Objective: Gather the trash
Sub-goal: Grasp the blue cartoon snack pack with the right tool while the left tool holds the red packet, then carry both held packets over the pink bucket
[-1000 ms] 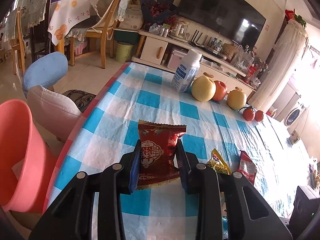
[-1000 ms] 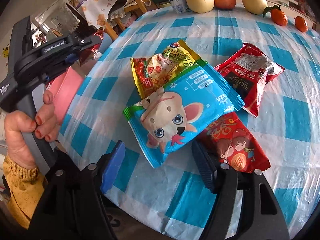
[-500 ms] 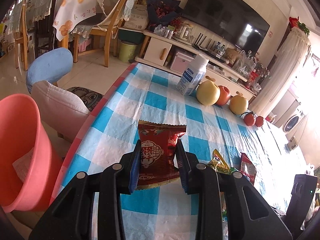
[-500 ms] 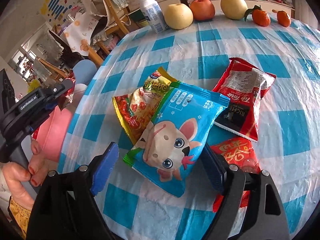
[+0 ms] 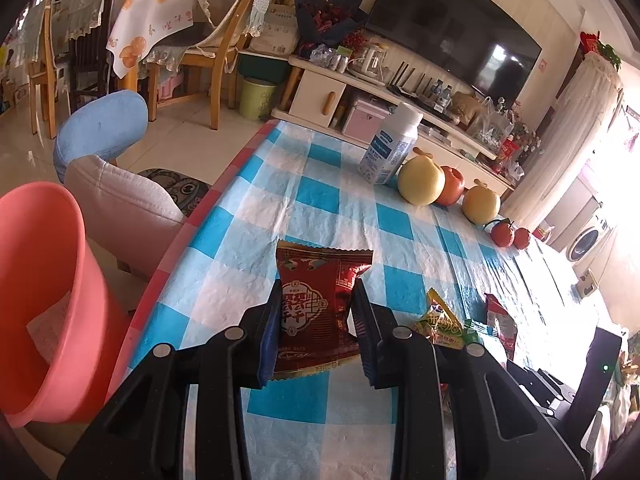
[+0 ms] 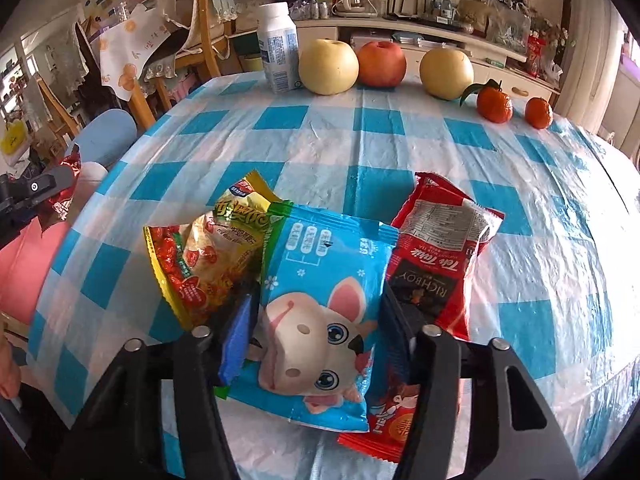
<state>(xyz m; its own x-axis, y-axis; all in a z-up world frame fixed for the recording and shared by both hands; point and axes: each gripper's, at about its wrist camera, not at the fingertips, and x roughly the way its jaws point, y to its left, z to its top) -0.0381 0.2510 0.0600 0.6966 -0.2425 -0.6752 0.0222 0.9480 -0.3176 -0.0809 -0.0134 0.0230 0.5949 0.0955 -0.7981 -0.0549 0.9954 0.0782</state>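
My left gripper [image 5: 316, 316] is shut on a dark red snack wrapper [image 5: 316, 304] and holds it above the checked table near its left edge. A pink bin [image 5: 44, 292] stands below to the left, with paper inside. My right gripper [image 6: 316, 332] has closed on a blue wrapper with a cartoon animal [image 6: 320, 312], which bulges between the pads. A yellow-green wrapper [image 6: 212, 256] lies to its left, a red and black wrapper [image 6: 440, 256] to its right, and a small red wrapper [image 6: 384, 424] lies under it.
A white bottle [image 6: 278, 48], two pears, an apple [image 6: 380, 64] and two tangerines [image 6: 494, 104] stand along the table's far edge. A padded chair [image 5: 116, 200] and a blue stool [image 5: 100, 128] are beside the table, left of it.
The right gripper moved forward over the blue wrapper and its jaws closed onto it. The left gripper, still holding the red wrapper, rose and tilted slightly, with the pink bin shifting further into view.
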